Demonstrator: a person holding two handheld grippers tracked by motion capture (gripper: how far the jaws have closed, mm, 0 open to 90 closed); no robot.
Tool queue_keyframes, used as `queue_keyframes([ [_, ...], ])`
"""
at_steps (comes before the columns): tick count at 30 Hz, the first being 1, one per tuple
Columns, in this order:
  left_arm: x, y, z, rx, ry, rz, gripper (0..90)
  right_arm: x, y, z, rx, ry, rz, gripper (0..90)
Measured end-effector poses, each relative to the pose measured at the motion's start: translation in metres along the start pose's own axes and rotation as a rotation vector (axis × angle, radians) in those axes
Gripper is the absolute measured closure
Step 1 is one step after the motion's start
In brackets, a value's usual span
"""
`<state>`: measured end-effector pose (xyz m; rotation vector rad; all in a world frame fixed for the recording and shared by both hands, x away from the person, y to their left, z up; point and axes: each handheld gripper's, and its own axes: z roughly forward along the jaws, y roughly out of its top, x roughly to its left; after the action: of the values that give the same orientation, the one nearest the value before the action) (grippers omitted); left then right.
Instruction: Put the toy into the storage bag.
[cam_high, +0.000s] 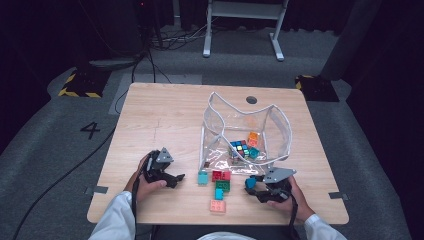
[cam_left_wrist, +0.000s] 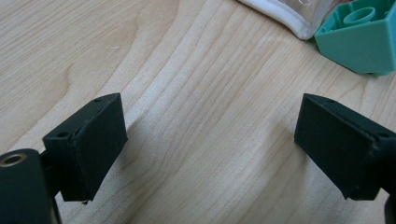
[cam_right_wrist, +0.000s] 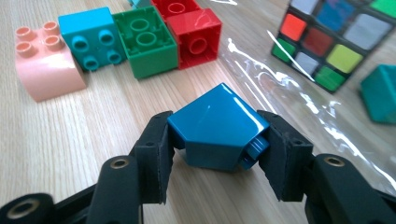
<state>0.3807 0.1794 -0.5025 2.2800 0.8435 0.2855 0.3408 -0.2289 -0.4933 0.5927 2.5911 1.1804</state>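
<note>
A light wooden surface (cam_high: 165, 107) carried a clear plastic pouch (cam_high: 245, 132) standing open, probably so blocks could go in or out; inside lay a puzzle cube (cam_high: 240, 148), an orange block (cam_high: 253, 136) and a teal block (cam_high: 254, 153). Just in front of the pouch sat a loose cluster: red block (cam_right_wrist: 194, 28), green block (cam_right_wrist: 145, 41), turquoise block (cam_right_wrist: 91, 41) and pink block (cam_right_wrist: 44, 58), near the surface's front edge. The right gripper (cam_right_wrist: 217, 154) had its fingers pinching a blue sloped block (cam_right_wrist: 217, 130), just above the surface beside the pouch. The left gripper (cam_left_wrist: 210, 144), fingers spread and holding nothing, rested over bare wood with open room around.
</note>
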Motion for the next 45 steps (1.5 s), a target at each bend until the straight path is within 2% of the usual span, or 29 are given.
queue_keyframes([
  [5,0.000,0.000,0.000,0.001,0.001,0.001,9.3,-0.008,-0.008,-0.015,-0.008,-0.005,0.012,48.6],
  [6,0.000,0.000,0.000,0.000,0.001,0.000,9.3,-0.007,-0.010,-0.019,0.009,-0.014,0.048,48.7],
  [7,0.000,0.000,0.000,0.000,0.000,0.000,9.3,-0.008,-0.012,-0.023,0.007,-0.012,0.055,48.6],
  [9,0.000,0.000,0.000,0.000,0.000,0.000,9.3,-0.012,-0.016,-0.028,-0.006,-0.020,0.027,48.7],
  [14,0.000,0.000,0.000,0.000,0.001,0.000,9.3,-0.018,-0.026,-0.044,-0.003,-0.059,0.058,48.6],
  [17,0.000,0.000,0.000,0.001,0.001,0.000,9.3,-0.026,-0.031,-0.055,-0.011,-0.086,0.063,48.6],
  [22,0.000,0.000,0.000,0.000,0.000,0.000,9.3,-0.047,-0.035,-0.072,-0.014,-0.134,0.087,48.6],
  [24,0.000,0.000,0.000,0.000,0.000,0.000,9.3,-0.053,-0.036,-0.077,-0.026,-0.131,0.109,48.6],
  [27,0.000,0.000,0.000,0.000,0.001,0.000,9.2,-0.059,-0.037,-0.084,-0.036,-0.161,0.107,48.6],
  [29,0.000,0.000,0.000,-0.001,0.000,-0.001,9.3,-0.064,-0.036,-0.089,-0.043,-0.184,0.116,48.6],
  [34,0.000,0.000,0.000,0.001,0.001,0.000,9.3,-0.077,-0.029,-0.104,-0.095,-0.198,0.151,48.6],
  [41,0.000,0.000,0.000,0.001,0.001,0.000,9.3,-0.096,-0.009,-0.123,-0.152,-0.236,0.157,48.7],
  [45,0.000,0.000,0.000,0.000,0.001,0.000,9.3,-0.105,0.005,-0.131,-0.179,-0.229,0.165,48.7],
])
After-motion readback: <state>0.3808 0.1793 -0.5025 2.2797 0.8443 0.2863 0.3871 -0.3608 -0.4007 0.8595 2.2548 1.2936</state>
